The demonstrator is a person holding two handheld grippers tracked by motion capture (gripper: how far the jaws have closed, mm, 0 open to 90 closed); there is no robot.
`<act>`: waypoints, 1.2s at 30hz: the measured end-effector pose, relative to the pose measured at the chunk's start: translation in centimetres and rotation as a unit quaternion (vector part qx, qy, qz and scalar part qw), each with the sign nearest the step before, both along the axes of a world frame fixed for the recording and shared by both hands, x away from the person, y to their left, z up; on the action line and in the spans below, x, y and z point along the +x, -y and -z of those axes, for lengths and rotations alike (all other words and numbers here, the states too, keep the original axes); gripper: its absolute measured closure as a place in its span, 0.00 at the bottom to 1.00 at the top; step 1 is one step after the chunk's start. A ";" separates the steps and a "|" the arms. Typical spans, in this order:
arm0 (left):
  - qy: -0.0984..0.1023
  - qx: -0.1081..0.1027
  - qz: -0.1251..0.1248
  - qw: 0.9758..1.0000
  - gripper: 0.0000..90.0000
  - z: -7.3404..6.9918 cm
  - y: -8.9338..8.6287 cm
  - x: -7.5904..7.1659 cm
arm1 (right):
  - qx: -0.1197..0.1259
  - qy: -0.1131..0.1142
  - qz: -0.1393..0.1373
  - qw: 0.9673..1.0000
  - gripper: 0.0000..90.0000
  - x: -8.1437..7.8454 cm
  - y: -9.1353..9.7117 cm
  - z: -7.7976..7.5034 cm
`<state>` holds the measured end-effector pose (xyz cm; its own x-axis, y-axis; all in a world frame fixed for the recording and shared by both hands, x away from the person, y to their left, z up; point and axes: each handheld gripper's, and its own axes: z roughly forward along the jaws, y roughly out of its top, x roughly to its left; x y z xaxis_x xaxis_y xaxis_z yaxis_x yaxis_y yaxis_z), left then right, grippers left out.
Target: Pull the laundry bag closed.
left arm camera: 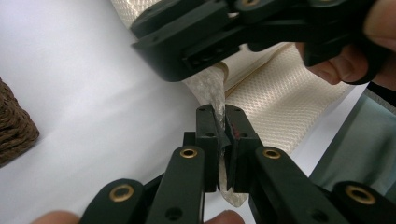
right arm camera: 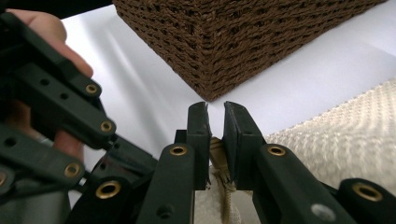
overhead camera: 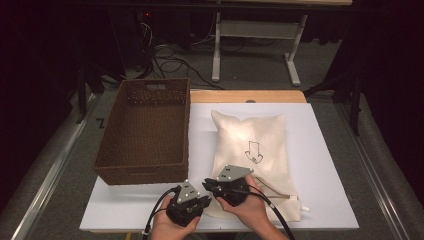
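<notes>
I'm working in a lab: dark curtained surroundings, loose cables (overhead camera: 170,62) on the floor, a white-covered worktop (overhead camera: 320,150), a bare desk frame (overhead camera: 255,35) behind.

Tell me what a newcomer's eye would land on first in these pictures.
First, the two black grippers meeting at the near edge of the white table: the left gripper is shut on a corner of the cream bag, and the right gripper is closed on a tan piece at the bag's edge. Next, the brown woven basket standing left of the bag, and the arrow drawn on the bag's middle.
</notes>
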<state>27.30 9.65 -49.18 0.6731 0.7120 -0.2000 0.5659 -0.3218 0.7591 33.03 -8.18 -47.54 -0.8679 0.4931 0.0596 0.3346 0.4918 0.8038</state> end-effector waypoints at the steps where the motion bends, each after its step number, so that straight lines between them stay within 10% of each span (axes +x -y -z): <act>1: 0.000 0.001 0.001 1.000 0.94 0.0 0.0 0.0 | 0.002 0.000 0.000 1.000 0.91 -0.2 0.2 0.0; 21: 0.004 0.004 0.003 1.000 0.94 0.1 0.1 0.0 | 0.048 -0.052 0.017 0.997 0.89 -0.4 3.8 0.6; 26: 0.006 0.003 0.003 1.000 0.94 0.1 0.0 0.0 | 0.089 -0.095 0.021 0.991 0.74 -0.1 4.3 0.3; 29: 0.007 0.004 0.003 1.000 0.94 0.1 0.1 0.0 | 0.107 -0.076 0.044 0.990 0.66 0.0 4.6 -0.1; 36: 0.008 0.006 0.004 1.000 0.94 0.1 0.0 0.0 | 0.118 -0.112 0.074 0.984 0.74 0.3 4.6 0.3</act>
<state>27.31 9.66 -49.31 0.6822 0.7083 -0.1814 0.5511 -0.3351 0.7642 33.37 -12.82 -47.81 -0.7394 0.5630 0.3692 0.5708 0.2335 0.7872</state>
